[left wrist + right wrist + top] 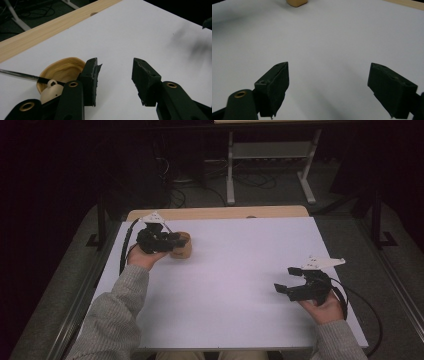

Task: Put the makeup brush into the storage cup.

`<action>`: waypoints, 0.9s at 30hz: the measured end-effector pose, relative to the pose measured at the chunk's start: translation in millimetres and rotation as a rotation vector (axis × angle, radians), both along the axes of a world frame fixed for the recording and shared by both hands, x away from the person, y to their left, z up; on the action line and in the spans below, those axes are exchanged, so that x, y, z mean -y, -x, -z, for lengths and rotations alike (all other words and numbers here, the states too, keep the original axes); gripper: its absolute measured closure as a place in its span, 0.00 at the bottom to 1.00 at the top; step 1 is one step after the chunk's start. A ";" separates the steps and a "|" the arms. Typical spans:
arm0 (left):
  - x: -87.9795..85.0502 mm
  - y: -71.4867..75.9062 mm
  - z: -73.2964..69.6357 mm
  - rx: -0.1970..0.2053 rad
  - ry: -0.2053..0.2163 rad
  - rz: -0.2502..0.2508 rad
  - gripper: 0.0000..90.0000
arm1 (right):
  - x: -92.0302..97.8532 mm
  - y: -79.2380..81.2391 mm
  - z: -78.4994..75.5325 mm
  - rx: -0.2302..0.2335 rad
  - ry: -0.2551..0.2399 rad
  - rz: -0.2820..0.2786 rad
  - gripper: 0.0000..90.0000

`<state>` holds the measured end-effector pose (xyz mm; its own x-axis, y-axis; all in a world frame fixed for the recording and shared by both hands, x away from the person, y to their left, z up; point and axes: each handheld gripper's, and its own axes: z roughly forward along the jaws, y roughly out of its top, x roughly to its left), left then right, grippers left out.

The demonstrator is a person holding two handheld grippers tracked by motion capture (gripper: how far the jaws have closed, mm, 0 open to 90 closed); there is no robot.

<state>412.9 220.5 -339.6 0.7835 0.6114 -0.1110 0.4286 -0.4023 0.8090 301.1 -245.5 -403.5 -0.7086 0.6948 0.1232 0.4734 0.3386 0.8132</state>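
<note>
Tools (172, 240) (286, 279) number two (both open) beside one wooden cup (181, 246).

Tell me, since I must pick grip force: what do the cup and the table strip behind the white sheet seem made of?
Cup: likely wood or glazed ceramic, tan with a smooth, slightly glossy wavy rim. Table strip: pale wood or wood-look laminate with visible lengthwise grain, matte.

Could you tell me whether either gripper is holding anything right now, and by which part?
Nothing is held. The left gripper stands open beside the wooden cup, nothing between its pads; the right gripper is open over the bare white table.
</note>
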 end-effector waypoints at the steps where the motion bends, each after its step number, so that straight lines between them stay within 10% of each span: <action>1: 0.1 1.1 -0.3 0.000 0.002 0.002 0.61 | 0.2 -0.1 -0.1 0.001 0.000 0.001 0.18; 27: 7.1 32.9 12.1 -0.025 -0.035 0.036 0.36 | 3.5 0.0 2.3 0.002 0.007 0.028 0.17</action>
<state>380.1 213.4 -351.7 0.8021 0.5870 -0.1099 0.4331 -0.4452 0.7837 301.1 -249.0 -405.8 -0.6894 0.7150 0.1164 0.4808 0.3315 0.8117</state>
